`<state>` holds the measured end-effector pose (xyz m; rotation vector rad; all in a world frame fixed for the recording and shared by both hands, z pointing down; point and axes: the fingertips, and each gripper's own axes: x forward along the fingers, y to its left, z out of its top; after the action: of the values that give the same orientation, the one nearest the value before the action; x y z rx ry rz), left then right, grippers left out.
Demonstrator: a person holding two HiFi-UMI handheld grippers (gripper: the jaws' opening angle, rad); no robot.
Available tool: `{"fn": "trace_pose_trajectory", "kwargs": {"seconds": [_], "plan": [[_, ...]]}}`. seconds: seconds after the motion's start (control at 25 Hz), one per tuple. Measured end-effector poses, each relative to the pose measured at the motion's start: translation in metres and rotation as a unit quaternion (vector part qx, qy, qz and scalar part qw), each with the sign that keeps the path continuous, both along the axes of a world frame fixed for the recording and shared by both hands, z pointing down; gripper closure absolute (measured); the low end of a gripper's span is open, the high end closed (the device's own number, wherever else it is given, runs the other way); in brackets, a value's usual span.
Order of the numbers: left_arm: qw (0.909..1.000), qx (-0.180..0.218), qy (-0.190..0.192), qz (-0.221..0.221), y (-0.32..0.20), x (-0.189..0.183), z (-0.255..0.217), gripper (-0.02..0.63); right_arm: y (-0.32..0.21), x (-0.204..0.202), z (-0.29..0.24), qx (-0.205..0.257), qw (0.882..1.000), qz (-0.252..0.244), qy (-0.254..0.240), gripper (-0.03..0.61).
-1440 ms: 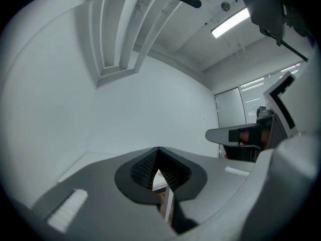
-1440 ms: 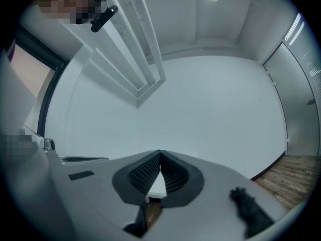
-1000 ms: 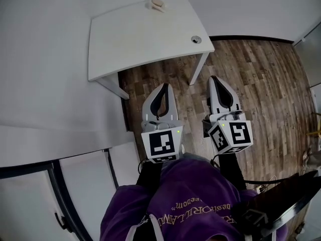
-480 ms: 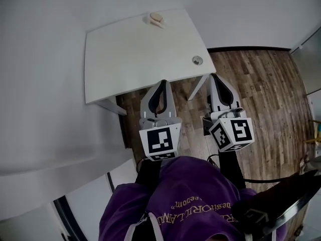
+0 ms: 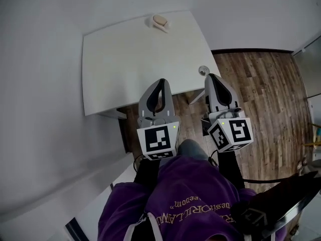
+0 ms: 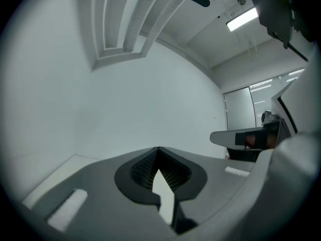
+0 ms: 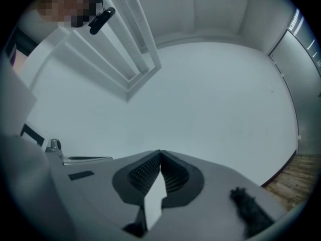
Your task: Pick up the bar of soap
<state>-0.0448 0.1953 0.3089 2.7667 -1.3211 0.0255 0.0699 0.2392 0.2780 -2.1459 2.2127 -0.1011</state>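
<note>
Fingers (image 6: 143, 168) pressed together on nothing, on left gripper (image 5: 159, 82) and right gripper (image 5: 213, 77) alike. Compared with a second ago: tips now overlapping near edge of white table (image 5: 125, 59), previously over wood floor (image 5: 261, 94). Bar of soap (image 5: 159, 20) at 12 o'clock on far table edge, too small for detail. Near edge partly hidden behind grippers.

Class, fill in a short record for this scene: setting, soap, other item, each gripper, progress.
Setting: white table against a pale wall, wooden floor to its right.
Soap: bar of soap at the table's far edge, untouched.
Other item: small round object near the table's right corner.
Left gripper: jaws together, empty, by the table's near edge.
Right gripper: jaws together, empty, beside the round object.
Progress: soap not yet reached.
</note>
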Motion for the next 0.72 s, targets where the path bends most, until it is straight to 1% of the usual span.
{"fn": "trace_pose_trajectory", "kwargs": {"seconds": [0.16, 0.32, 0.44, 0.56, 0.72], "plan": [[0.9998, -0.015, -0.009, -0.006, -0.018, 0.009, 0.015, 0.609, -0.020, 0.008, 0.013, -0.015, 1.000, -0.006, 0.010, 0.569], [0.9994, -0.018, -0.017, -0.021, -0.045, 0.018, 0.022, 0.609, -0.049, 0.021, 0.023, -0.022, 0.999, -0.025, -0.023, 0.569], [0.9990, -0.020, -0.015, -0.036, -0.074, 0.029, 0.028, 0.609, -0.083, 0.035, 0.029, -0.019, 0.998, -0.041, -0.032, 0.569], [0.9983, -0.020, -0.008, -0.055, -0.108, 0.045, 0.024, 0.609, -0.124, 0.053, 0.024, -0.011, 0.997, -0.062, -0.035, 0.569], [0.9974, -0.008, -0.017, -0.070, -0.152, 0.076, 0.017, 0.609, -0.177, 0.078, 0.017, -0.008, 0.995, -0.092, -0.028, 0.569]]}}
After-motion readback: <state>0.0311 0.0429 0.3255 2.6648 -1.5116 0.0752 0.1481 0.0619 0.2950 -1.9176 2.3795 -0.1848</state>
